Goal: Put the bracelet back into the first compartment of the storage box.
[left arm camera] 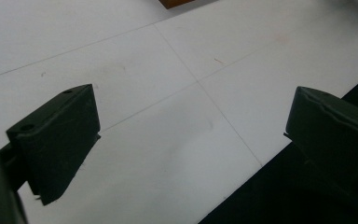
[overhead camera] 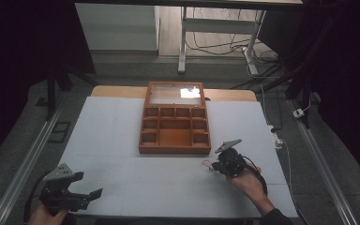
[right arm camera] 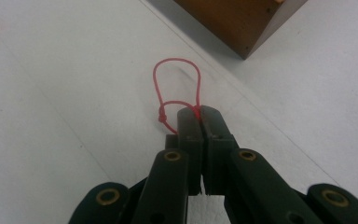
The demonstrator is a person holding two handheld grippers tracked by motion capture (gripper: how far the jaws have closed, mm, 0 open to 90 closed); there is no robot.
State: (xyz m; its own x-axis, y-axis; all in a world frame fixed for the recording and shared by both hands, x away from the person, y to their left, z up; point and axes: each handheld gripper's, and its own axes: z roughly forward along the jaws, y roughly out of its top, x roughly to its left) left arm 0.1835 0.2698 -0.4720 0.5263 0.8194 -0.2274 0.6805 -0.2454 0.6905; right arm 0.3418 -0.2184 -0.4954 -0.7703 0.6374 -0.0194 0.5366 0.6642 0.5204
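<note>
A thin red cord loop (right arm camera: 177, 79) with a small knot lies on the white table, just short of the corner of a wooden box (right arm camera: 242, 23). My right gripper (right arm camera: 198, 112) is shut on the near end of that red cord, its two black jaws pressed together. From above, the right gripper (overhead camera: 215, 165) sits in a hand near the box's front right corner, the red cord (overhead camera: 207, 164) showing faintly at its tip. My left gripper (overhead camera: 93, 193) rests at the table's near left corner, and its jaws stand wide apart over bare table (left arm camera: 182, 121) with nothing between them.
The wooden box (overhead camera: 174, 130) stands open in the middle of the white table, with several small compartments and a glass-panelled lid (overhead camera: 175, 93) tilted back. A desk frame and cables lie on the floor beyond. The table's near edge (left arm camera: 261, 186) runs under the left gripper.
</note>
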